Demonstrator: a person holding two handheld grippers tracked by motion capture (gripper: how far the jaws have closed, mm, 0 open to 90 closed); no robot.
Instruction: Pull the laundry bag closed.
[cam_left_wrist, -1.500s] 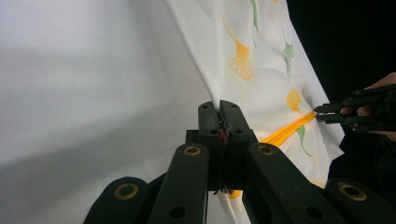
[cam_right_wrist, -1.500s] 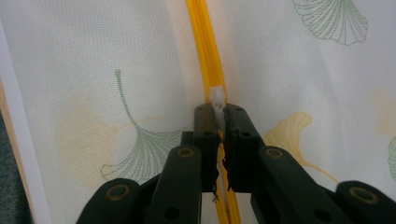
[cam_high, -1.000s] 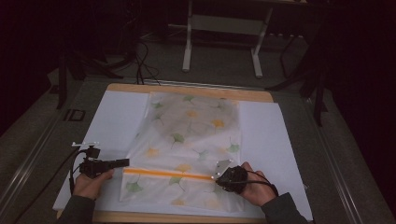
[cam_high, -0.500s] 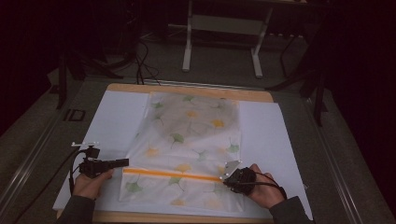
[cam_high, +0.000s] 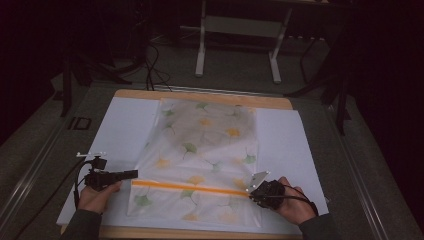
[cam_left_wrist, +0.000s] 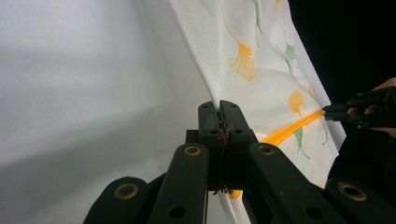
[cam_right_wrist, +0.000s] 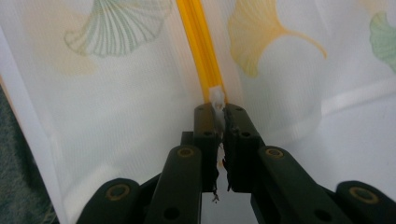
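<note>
so the big wooden table (cam_high: 200, 96) has a white sheet (cam_high: 120, 135) over it, and flat on that lies a translucent mesh bag (cam_high: 205, 150) printed with ginkgo leaves, sitting in the middle-near part of the table with its long axis running away from the person. across its near end goes an orange zipper (cam_high: 190, 188), running left to right, so crosswise to the bag's length.

step in hand looks like working the zipper: the left gripper (cam_high: 131, 174) is clamped tight on the bag's left edge right at the zipper's end, basically anchoring it, jaws fully closed on the fabric. the right gripper (cam_high: 251, 192) is at the zipper's right end, jaws pinched narrow on the small white zipper pull (cam_right_wrist: 216, 100).

my guess for the next move: keep the left side pinned so the fabric stays taut, and drag the pull straight along the orange line without lifting, otherwise the mesh will probably bunch up.
</note>
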